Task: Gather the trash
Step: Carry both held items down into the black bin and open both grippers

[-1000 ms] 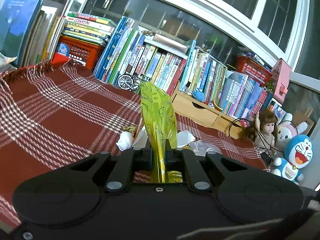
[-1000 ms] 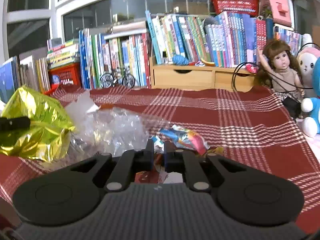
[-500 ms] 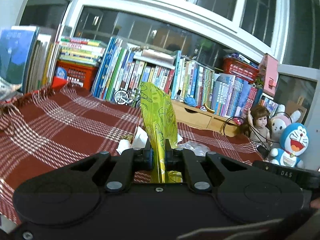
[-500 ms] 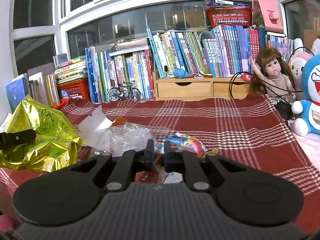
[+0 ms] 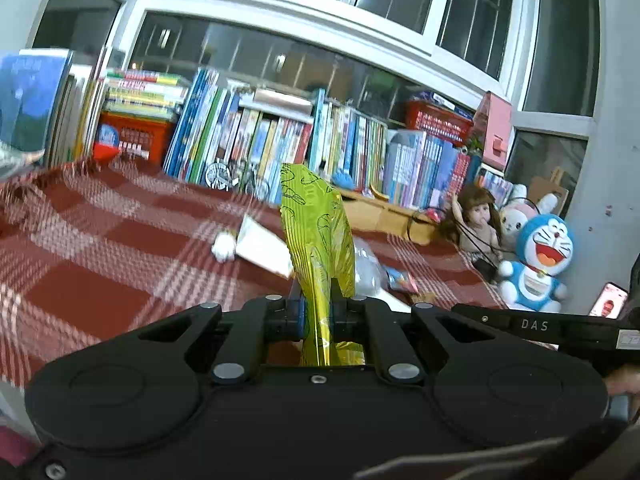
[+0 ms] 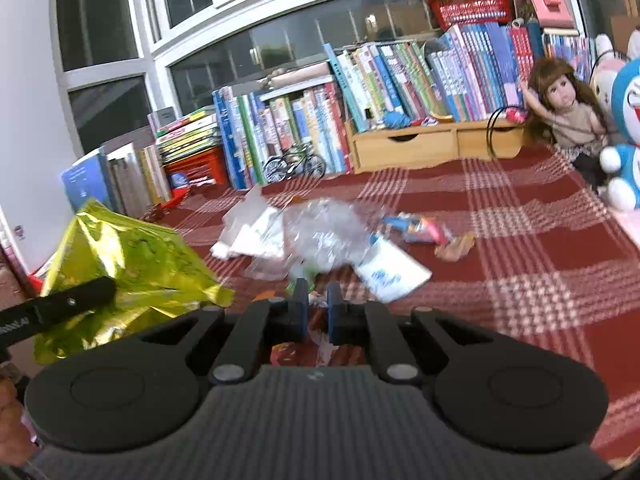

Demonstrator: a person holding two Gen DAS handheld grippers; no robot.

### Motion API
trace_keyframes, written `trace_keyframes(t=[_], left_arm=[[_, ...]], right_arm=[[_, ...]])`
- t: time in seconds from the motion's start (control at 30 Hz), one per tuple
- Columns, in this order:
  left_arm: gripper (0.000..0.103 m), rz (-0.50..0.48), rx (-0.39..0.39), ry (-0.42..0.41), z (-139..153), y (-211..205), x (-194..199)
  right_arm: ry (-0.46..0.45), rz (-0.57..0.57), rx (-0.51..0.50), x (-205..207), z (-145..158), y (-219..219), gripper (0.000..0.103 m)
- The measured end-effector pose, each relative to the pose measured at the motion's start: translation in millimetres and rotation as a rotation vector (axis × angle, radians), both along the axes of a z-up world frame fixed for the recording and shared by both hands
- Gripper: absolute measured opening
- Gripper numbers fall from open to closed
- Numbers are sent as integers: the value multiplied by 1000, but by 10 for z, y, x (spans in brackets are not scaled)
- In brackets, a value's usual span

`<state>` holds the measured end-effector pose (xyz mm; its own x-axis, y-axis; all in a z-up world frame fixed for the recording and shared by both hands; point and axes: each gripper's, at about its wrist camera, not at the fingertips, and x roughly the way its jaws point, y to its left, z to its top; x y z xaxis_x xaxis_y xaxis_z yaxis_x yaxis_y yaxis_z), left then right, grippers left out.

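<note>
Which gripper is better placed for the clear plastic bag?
Right, likely: clear plastic bag lies ahead of the right gripper, though it pinches a small wrapper. Left gripper clamps the foil bag.

A red plaid cloth (image 6: 520, 248) covers the surface, and along its far edge runs a long row of upright books (image 6: 304, 128) before the windows (image 5: 304, 64). Against that row, a small model bicycle (image 6: 295, 165) stands in front of the spines, a red basket (image 6: 196, 168) under a flat stack of books sits at the row's left end, and a wooden drawer unit (image 6: 424, 146) stands to the right of the bicycle. Right of the drawer unit sit a brown-haired doll (image 6: 568, 108), a white rabbit plush (image 5: 520, 216) and a blue cat plush (image 5: 540, 260), while a second red basket (image 6: 472, 6) rests on top of the books.
</note>
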<state>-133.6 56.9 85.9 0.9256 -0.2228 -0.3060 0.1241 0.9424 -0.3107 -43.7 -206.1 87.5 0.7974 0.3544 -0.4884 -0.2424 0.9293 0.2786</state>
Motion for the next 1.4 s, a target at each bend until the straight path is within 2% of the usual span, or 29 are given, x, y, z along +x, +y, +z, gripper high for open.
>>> trace_keyframes(t=[0.3,0.53,0.7,1.07,1.3,1.4], left_arm=[[9,-33,30,88,-317,-31,-500],[9,-70,145,174,-617,-197,-699],[9,-101,231,235,-872,-403,-709],[10,-121,284,452,-1487,-447,-497],[18,-137,310,521,-1674,-459,-404],[33,-137,307,534,-1700,-465,-382]], right_arm=[[104,57,59,-462,-343,37,12],[211,53,72,-656,-753,97,12],[313,24,81,-694,-1132,137,12],[472,-36,113,-703,-1804,124,9],[506,-30,105,-725,-1958,150,9],[508,-29,105,-723,-1967,150,9]])
